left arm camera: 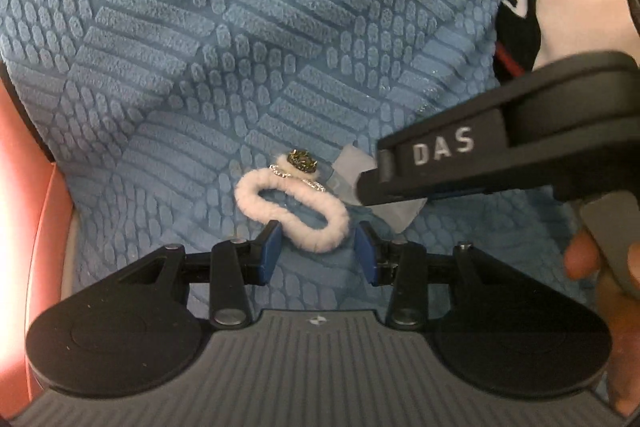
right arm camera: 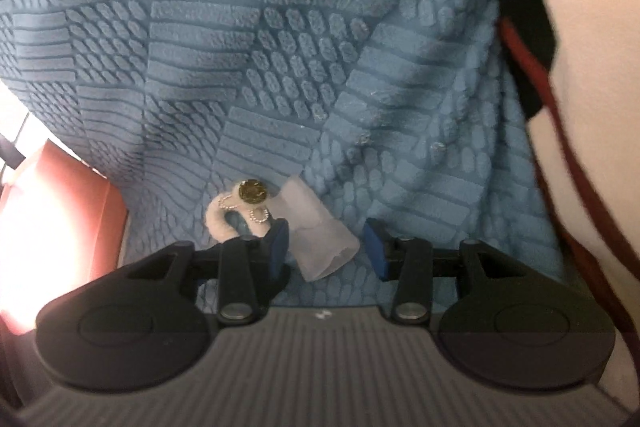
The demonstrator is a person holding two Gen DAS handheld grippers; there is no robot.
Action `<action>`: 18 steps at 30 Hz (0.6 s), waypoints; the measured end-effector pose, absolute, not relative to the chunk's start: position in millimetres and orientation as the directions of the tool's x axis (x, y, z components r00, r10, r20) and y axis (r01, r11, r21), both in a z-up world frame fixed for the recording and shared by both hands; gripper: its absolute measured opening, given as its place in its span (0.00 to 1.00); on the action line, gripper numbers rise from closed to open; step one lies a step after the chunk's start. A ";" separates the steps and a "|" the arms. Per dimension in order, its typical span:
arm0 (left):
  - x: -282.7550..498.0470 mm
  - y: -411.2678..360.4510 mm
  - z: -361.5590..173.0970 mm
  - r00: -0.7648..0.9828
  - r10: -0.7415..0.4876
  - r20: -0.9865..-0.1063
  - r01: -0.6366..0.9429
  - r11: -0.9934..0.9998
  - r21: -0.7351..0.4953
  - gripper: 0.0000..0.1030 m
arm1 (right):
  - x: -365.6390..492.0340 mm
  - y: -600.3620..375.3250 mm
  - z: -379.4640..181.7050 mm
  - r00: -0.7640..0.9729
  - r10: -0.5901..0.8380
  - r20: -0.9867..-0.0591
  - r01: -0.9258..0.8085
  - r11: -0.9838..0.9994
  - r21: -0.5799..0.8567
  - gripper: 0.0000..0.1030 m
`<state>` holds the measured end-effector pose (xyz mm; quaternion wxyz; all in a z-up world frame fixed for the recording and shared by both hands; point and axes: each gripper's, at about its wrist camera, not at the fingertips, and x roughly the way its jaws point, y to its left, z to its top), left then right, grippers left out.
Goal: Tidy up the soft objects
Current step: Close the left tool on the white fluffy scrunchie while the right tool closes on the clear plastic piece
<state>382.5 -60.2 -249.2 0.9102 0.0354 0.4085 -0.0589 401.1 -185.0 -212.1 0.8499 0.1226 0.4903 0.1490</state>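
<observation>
On the blue textured fabric (left arm camera: 280,27), the fluffy white hair loop with gold charm (left arm camera: 292,211) lies between the left gripper's (left arm camera: 318,251) parted, empty jaws. At its three o'clock, a translucent plastic packet (right arm camera: 320,239) sits between the right gripper's (right arm camera: 326,247) parted jaws, untouched.

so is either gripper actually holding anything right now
Nothing is held. The left gripper brackets the near end of the fluffy hair tie with its jaws open; the right gripper straddles the clear wrapper, pads off it.
</observation>
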 end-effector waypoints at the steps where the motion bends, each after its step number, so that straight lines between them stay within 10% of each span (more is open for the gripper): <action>1: 383.8 -61.6 -249.6 0.660 -0.073 -0.748 0.139 0.990 0.026 0.45 | 403.4 -182.5 -211.9 0.471 0.378 -0.797 -0.144 0.924 0.354 0.44; 9: 384.5 -60.1 -247.0 0.656 -0.059 -0.753 0.144 0.988 0.048 0.16 | 406.6 -182.9 -215.1 0.458 0.397 -0.795 -0.156 0.917 0.368 0.29; 18: 379.7 -57.0 -237.3 0.662 -0.067 -0.747 0.156 0.986 0.050 0.12 | 404.7 -183.2 -206.4 0.486 0.379 -0.788 -0.134 0.923 0.361 0.20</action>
